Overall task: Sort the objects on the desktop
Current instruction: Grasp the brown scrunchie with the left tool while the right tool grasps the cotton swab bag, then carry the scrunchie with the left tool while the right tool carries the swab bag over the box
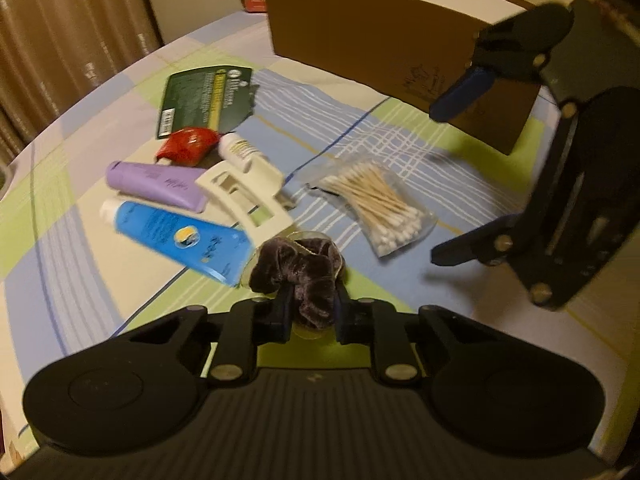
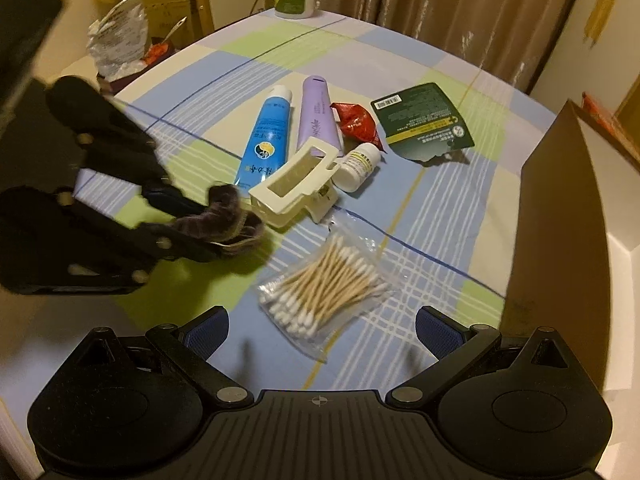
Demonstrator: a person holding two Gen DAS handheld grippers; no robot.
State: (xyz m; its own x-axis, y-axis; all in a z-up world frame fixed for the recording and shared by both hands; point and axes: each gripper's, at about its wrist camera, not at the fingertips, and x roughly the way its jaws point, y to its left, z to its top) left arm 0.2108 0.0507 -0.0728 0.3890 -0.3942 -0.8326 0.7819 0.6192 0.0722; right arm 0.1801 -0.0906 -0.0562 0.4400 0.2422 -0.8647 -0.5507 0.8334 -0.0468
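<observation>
A checked tablecloth (image 2: 400,60) covers the table, with brown curtains (image 2: 460,8) hanging behind.

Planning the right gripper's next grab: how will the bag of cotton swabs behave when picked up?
The bag of cotton swabs is thin clear plastic, so probably slippery and floppy. Its loosely heaped sticks may shift toward one end. It looks light; the open right gripper likely needs little force.

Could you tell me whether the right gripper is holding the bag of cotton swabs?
No, the right gripper is open and holds nothing, and the bag of cotton swabs lies on the tablecloth ahead of it.
</observation>
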